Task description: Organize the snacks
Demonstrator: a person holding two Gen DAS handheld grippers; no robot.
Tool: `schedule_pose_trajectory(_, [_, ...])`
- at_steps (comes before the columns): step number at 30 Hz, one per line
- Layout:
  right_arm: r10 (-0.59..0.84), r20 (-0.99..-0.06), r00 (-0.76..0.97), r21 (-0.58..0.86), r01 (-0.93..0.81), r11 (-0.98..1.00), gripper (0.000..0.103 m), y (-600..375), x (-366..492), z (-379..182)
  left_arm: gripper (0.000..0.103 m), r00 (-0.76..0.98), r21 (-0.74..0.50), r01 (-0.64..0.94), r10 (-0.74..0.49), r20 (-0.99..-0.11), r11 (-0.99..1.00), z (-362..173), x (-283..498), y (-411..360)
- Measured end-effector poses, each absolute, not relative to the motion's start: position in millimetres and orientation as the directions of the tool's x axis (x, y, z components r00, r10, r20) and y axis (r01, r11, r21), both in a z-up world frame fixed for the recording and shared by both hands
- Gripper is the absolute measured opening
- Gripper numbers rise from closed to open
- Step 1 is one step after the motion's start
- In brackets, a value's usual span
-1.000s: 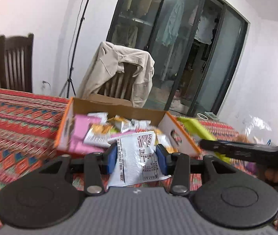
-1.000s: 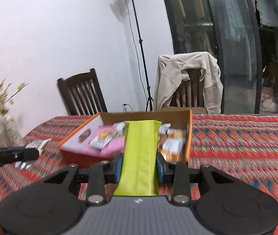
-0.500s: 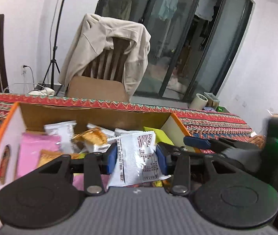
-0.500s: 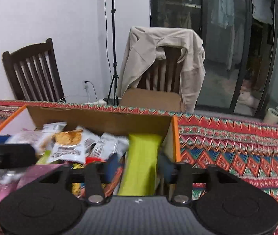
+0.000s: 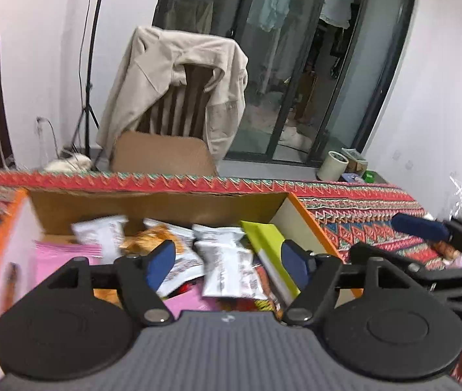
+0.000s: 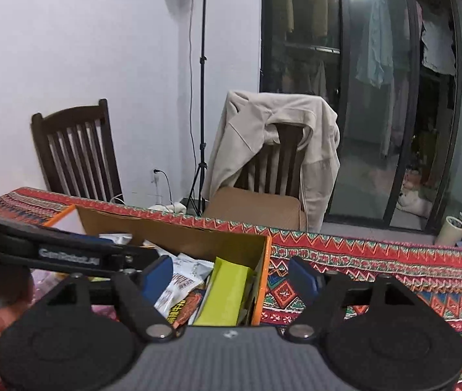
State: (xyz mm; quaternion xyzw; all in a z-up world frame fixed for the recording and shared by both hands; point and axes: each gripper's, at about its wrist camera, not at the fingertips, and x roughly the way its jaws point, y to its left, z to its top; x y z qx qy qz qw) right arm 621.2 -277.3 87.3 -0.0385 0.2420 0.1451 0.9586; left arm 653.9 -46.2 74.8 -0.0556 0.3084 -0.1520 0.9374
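An orange cardboard box point(image 5: 299, 224) holds several snack packets. My left gripper point(image 5: 227, 262) hangs over it with its jaws opening. A white printed packet point(image 5: 227, 270) lies loose in the box below them, free of both pads. My right gripper point(image 6: 231, 277) is over the box's right end point(image 6: 263, 260), its jaws also opening. A yellow-green packet point(image 6: 227, 293) leans against the inside of that wall and neither pad presses on it. The same packet point(image 5: 268, 251) shows in the left wrist view, where a blue pad point(image 5: 419, 228) of the right gripper sits outside the box.
A red patterned cloth point(image 6: 377, 260) covers the table. Behind it stand a chair draped with a beige jacket point(image 6: 273, 143), a dark slatted chair point(image 6: 74, 156) and a light-stand tripod point(image 6: 201, 97). Glass doors point(image 6: 377, 97) close the back right. A hand point(image 6: 3, 319) grips the left tool.
Both grippers came in over the box and opened. The white packet dropped from the left jaws into the box. The green packet left the right jaws and rests by the right wall.
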Motion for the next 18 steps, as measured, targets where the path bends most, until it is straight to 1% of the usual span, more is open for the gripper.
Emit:
schedule_pose_trajectory(2, [0.265,-0.474,0.84,-0.007,-0.305,0.952,0.078,-276.5,610.5,95.6,0.078,0.772,-0.159,0.259,-0.303,-0.558,0.953,88.1,634.2,-35.9])
schedule_pose_trajectory(4, [0.272,-0.472,0.838,-0.007,-0.312,0.95,0.078,-276.7,597.7,105.2,0.085,0.782,-0.126,0.257,-0.283,-0.555,0.958,99.5,612.6,-23.7])
schedule_pose_trajectory(6, [0.28,-0.468,0.838,-0.008,-0.321,0.947,0.08,-279.1,579.9,116.8,0.086,0.797,-0.094,0.233,-0.246,-0.552,0.968,108.8,583.5,-6.7])
schedule_pose_trajectory(8, [0.286,-0.472,0.834,-0.012,-0.33,0.944,0.086,-282.7,558.6,127.6,0.089,0.811,-0.056,0.199,-0.196,-0.551,0.978,115.9,550.1,12.4])
schedule_pose_trajectory(9, [0.292,-0.476,0.829,-0.013,-0.339,0.941,0.091,-285.0,546.3,132.2,0.095,0.825,-0.041,0.172,-0.166,-0.541,0.984,119.7,529.8,23.0])
schedule_pose_trajectory(10, [0.3,-0.477,0.826,-0.015,-0.349,0.937,0.092,-288.1,532.0,136.5,0.1,0.841,-0.031,0.14,-0.135,-0.525,0.99,123.6,508.4,32.8])
schedule_pose_trajectory(11, [0.31,-0.471,0.826,-0.015,-0.359,0.933,0.092,-292.5,513.5,140.9,0.101,0.854,-0.026,0.115,-0.112,-0.509,0.993,127.8,491.1,40.1])
schedule_pose_trajectory(14, [0.325,-0.443,0.836,0.014,-0.356,0.935,0.101,-305.0,465.4,150.4,0.102,0.877,-0.006,0.094,-0.085,-0.473,0.996,136.0,438.6,54.8])
schedule_pose_trajectory(18, [0.337,-0.402,0.852,0.041,-0.351,0.936,0.102,-314.1,405.1,156.5,0.102,0.903,0.009,0.083,-0.071,-0.425,0.997,146.9,370.8,54.0])
